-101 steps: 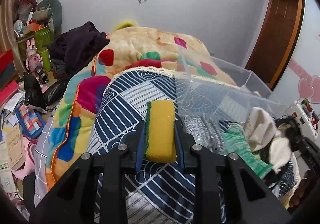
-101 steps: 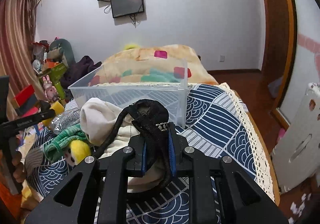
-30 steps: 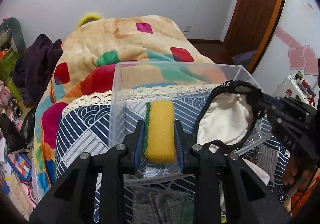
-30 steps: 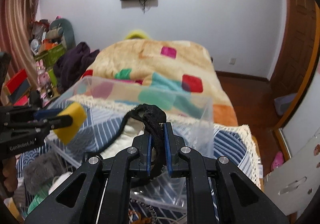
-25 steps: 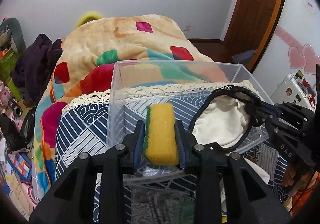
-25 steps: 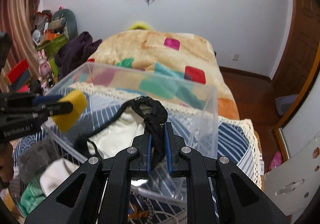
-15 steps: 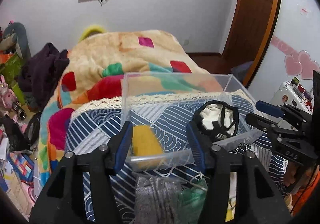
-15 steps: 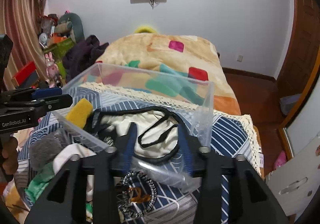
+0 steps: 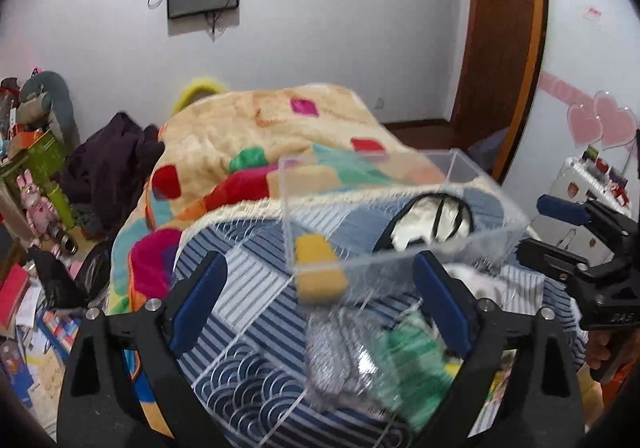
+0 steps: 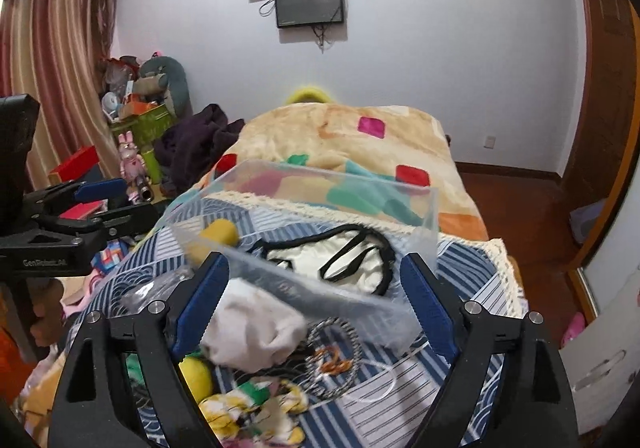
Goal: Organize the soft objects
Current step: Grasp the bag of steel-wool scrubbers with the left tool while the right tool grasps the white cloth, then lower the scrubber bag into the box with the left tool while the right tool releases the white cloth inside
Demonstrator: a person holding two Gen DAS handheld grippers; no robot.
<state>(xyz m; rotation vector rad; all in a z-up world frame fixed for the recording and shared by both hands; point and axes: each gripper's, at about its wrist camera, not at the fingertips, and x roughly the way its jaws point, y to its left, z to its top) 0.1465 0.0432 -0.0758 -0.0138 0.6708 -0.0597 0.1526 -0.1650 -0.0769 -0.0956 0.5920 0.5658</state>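
Both my tongs empty, jaws opening, above the clear box.

My left tongs (image 9: 320, 296) and right tongs (image 10: 316, 300) hold nothing. The yellow sponge (image 9: 318, 264) lies in the clear box's (image 10: 430, 215) left end, and the cream cloth with black trim (image 10: 348, 264) beside it inside, on the blue patterned bedspread (image 9: 248, 376). More soft things (image 10: 256, 332) lie outside, near me.

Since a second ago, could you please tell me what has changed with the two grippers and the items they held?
Both let go: the left gripper dropped the yellow sponge and the right gripper the black-trimmed white garment into the clear bin. Both sets of jaws are opening with nothing between them, pulled back from the bin. The bin, the bed and the loose pile stayed put.
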